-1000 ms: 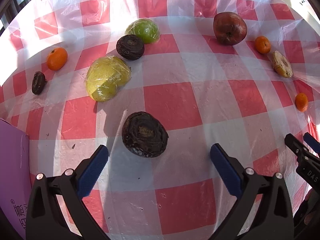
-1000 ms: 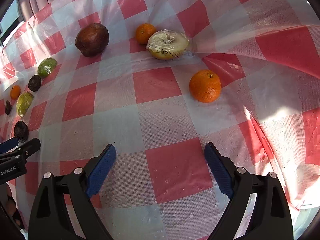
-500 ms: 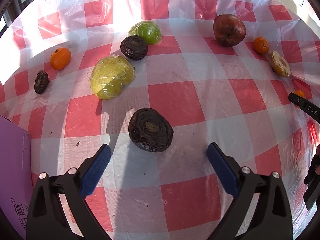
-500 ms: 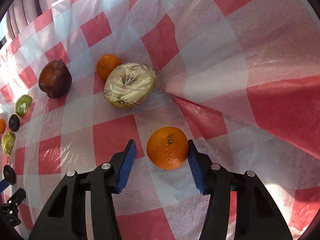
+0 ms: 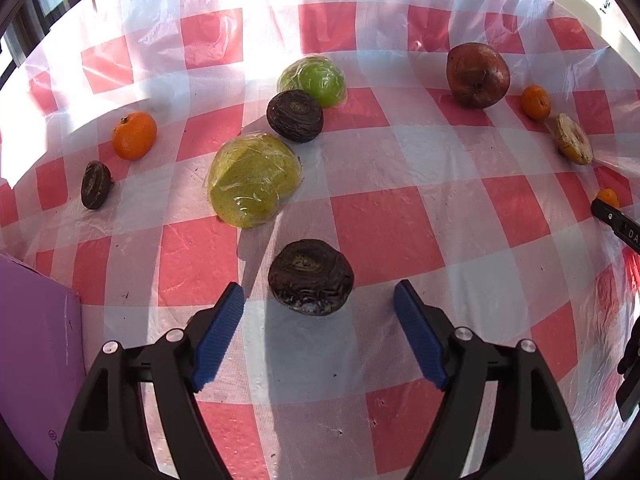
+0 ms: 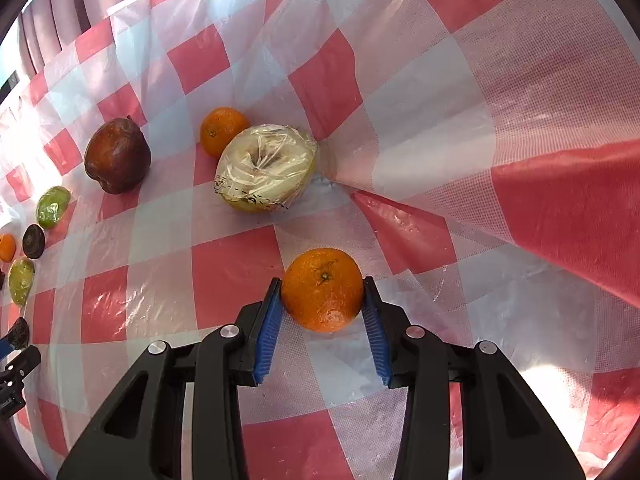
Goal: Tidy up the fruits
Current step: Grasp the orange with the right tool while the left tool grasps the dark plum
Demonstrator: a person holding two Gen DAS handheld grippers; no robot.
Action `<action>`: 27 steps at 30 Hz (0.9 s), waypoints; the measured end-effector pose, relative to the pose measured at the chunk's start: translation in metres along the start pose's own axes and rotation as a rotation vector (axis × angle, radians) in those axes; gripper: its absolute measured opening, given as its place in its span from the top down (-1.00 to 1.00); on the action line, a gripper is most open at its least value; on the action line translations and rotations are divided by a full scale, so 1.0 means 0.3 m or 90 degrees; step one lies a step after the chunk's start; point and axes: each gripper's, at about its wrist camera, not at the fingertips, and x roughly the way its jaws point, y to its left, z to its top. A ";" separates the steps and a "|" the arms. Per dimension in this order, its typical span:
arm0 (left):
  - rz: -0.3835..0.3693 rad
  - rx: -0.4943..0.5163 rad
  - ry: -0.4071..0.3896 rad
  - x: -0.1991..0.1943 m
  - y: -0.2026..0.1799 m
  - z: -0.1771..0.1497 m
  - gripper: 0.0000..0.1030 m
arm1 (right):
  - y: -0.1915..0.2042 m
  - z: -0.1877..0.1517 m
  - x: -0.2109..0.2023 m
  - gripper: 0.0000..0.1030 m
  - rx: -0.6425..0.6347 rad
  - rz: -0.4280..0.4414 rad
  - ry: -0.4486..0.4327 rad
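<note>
Right gripper (image 6: 323,292) fingers just closing, clamped; left gripper (image 5: 318,304) fingers narrowing, apart.

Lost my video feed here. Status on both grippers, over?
Right gripper closing, pads on the orange. Left gripper closing around the dark fruit, not touching. Nothing in the way.

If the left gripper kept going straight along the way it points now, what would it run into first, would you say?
Most likely the dark wrinkled fruit lying just ahead of the left gripper, between its closing, still-apart pads; depth is uncertain, so it might meet the checked tablecloth first.
</note>
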 end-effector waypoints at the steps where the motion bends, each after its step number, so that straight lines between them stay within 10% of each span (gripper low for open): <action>1: -0.013 -0.003 -0.001 0.000 0.002 0.007 -0.24 | 0.001 0.001 0.002 0.22 0.001 0.001 0.001; 3: -0.020 0.014 -0.005 -0.013 -0.008 0.018 0.28 | -0.004 0.006 -0.004 0.25 -0.004 0.003 0.009; 27: 0.040 0.124 -0.002 -0.242 -0.127 -0.314 0.29 | 0.260 -0.341 -0.296 0.30 -0.119 0.133 0.034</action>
